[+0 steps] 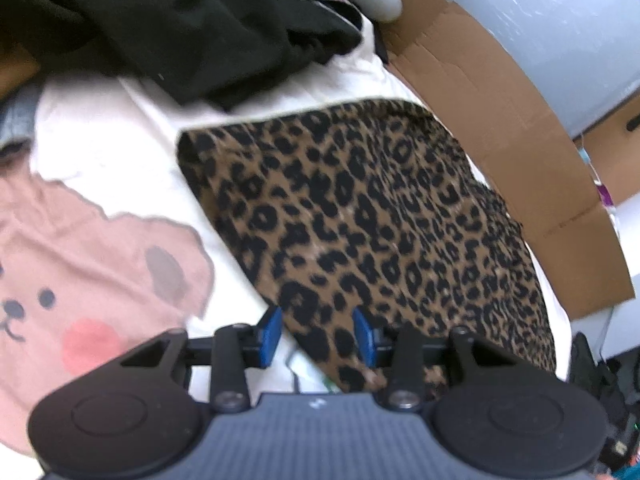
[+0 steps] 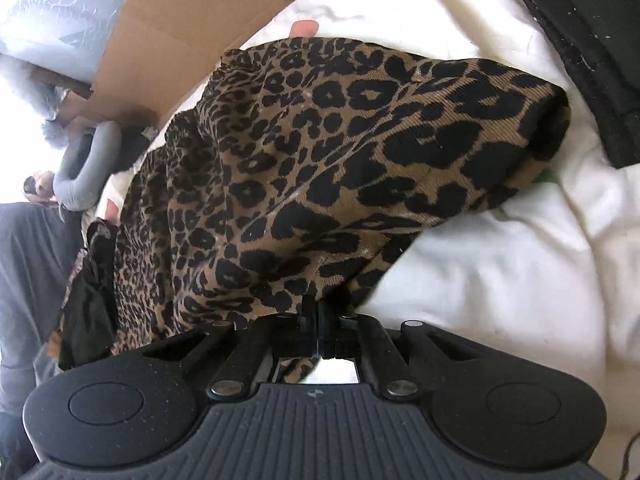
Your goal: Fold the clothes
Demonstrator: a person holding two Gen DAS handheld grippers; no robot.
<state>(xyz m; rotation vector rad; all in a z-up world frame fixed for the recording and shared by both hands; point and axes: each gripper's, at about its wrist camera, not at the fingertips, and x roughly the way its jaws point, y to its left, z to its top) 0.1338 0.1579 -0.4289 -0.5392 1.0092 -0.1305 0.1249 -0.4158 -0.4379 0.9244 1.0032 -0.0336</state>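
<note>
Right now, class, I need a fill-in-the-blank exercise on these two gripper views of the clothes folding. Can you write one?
1. The garment being folded has a ____ print.
2. The right gripper is ____ on that garment's edge.
3. The left gripper has blue pads and its jaws stand ____.
4. The pink cloth shows a cartoon ____ face.

Missing words: leopard; shut; open; bear

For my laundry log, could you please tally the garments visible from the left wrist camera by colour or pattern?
Leopard-print garment: 1
Black garment: 1, a crumpled heap that may hide more
Pink bear-face garment: 1
Total: 3
</note>
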